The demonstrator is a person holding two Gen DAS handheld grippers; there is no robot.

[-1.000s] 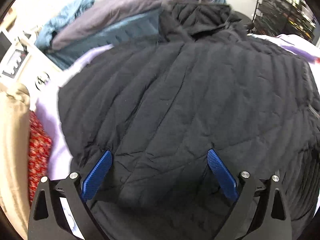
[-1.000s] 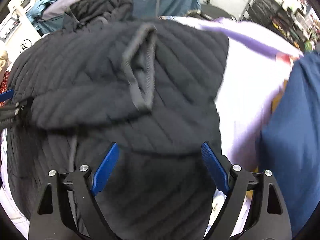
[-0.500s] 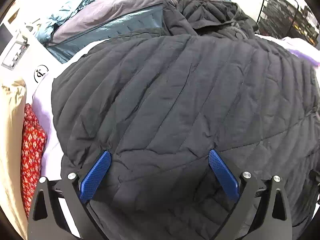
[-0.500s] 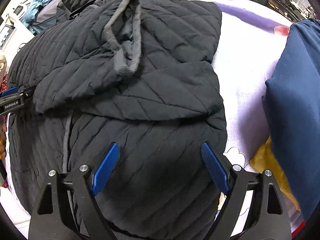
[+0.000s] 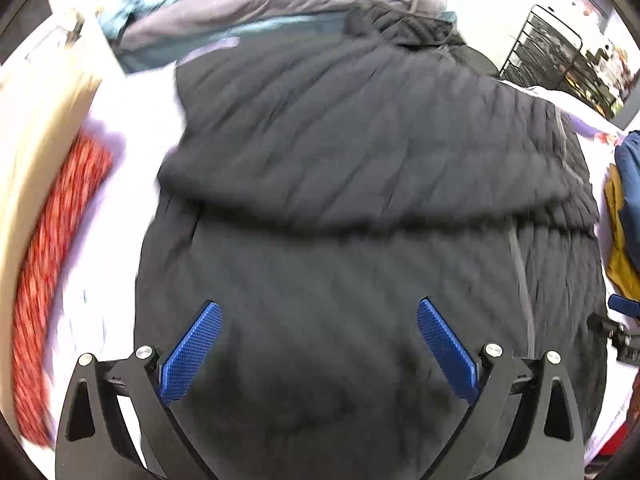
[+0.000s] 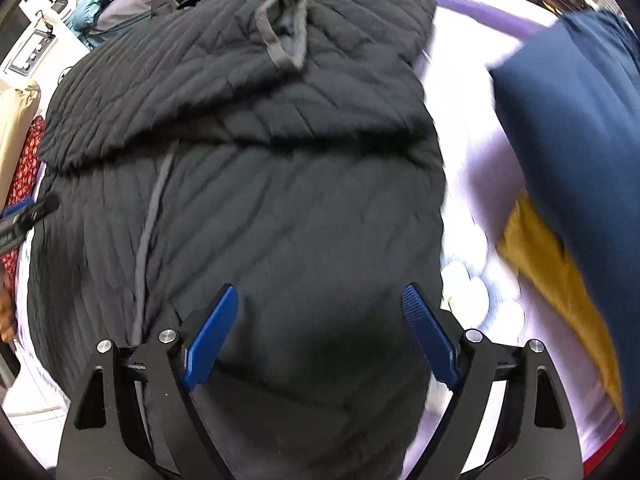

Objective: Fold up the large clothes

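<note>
Both grippers, left gripper [image 5: 318, 346] and right gripper [image 6: 320, 330], are pulling back above the black quilted jacket [image 6: 256, 184], jaws spread and holding nothing. Its upper half is now lying folded over its lower half on the lavender sheet [image 6: 476, 184], so another fold is likely coming.

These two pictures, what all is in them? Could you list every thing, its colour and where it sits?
Quilted jacket: one, black, spread across the middle, its upper part folded down over the lower.
Sleeve cuff: one, grey-edged, lying on the jacket's folded part.
Bed sheet: one, pale lilac, under the jacket.
Clothes pile: several, grey and teal, beyond the jacket.
Navy garment: one, right of the jacket, yellow cloth under it.
Red patterned cloth: one, left edge.
Wire rack: one, black, far right.
Left gripper: blue pads, jaws open above the jacket.
Right gripper: same, jaws open.
</note>
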